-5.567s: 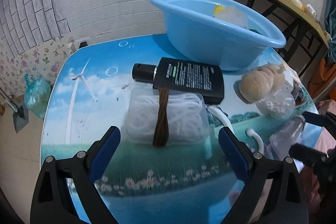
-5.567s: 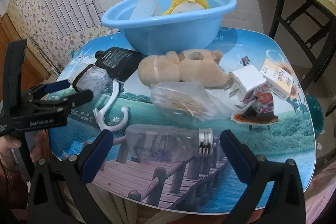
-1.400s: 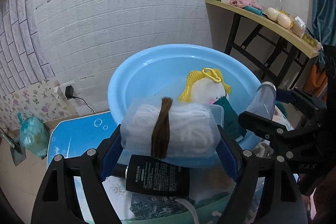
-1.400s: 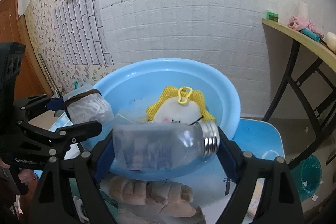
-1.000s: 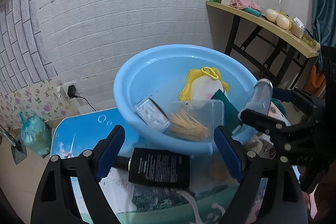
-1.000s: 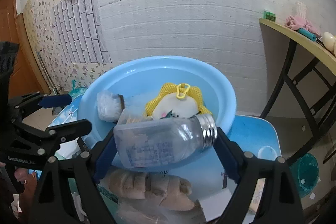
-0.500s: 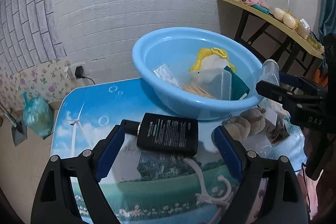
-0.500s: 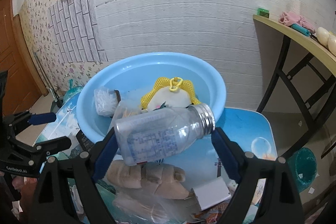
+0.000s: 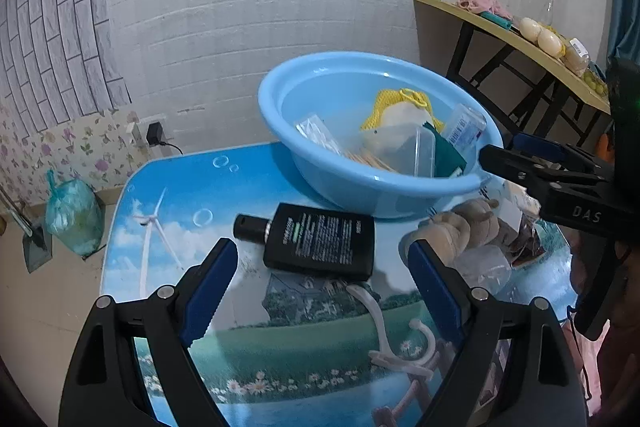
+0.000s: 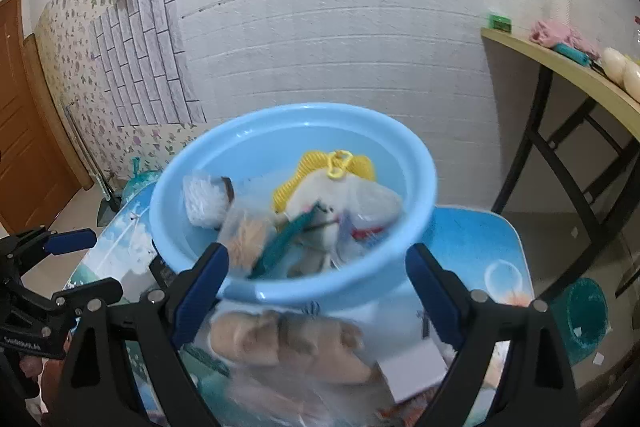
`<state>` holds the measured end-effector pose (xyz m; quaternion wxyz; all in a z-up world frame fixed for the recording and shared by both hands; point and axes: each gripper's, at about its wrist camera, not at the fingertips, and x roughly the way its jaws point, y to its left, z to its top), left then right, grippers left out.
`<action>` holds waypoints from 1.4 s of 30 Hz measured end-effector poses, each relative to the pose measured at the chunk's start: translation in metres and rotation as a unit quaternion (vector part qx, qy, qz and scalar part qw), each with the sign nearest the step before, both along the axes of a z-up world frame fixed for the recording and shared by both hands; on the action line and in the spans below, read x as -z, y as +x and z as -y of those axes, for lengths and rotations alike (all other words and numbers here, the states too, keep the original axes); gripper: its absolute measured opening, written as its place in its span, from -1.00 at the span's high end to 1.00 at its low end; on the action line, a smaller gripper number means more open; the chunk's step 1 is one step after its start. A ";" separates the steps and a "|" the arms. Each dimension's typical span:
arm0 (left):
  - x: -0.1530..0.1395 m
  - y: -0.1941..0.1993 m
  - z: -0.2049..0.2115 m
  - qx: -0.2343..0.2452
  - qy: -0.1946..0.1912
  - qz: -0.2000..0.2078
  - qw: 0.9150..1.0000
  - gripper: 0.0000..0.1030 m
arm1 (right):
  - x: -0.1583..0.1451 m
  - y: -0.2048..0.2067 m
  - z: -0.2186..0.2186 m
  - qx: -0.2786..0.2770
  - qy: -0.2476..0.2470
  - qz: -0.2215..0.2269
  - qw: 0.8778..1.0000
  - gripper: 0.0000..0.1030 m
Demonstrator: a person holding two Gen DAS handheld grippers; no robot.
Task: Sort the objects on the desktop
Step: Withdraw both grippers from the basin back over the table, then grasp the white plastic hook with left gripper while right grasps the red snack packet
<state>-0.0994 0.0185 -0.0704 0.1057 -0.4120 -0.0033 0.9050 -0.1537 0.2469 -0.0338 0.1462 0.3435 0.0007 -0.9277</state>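
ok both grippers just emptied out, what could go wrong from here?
1. The basin is crowded: the clear bottle leans on its right wall near the rim and could tip out if another item lands on it.
2. The right gripper hangs open just over the near rim; a low retreat could catch the basin.
3. The white hook lies close in front of the open left gripper and might get swept along when it goes for the black bottle.

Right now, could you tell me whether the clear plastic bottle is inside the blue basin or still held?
Inside. The clear plastic bottle lies against the blue basin wall, and the right gripper is open and empty.
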 end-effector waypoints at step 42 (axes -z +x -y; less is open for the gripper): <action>0.065 0.052 -0.048 0.090 -0.034 0.046 0.994 -0.03 | 0.066 0.060 -0.070 0.087 0.033 0.081 0.992 -0.78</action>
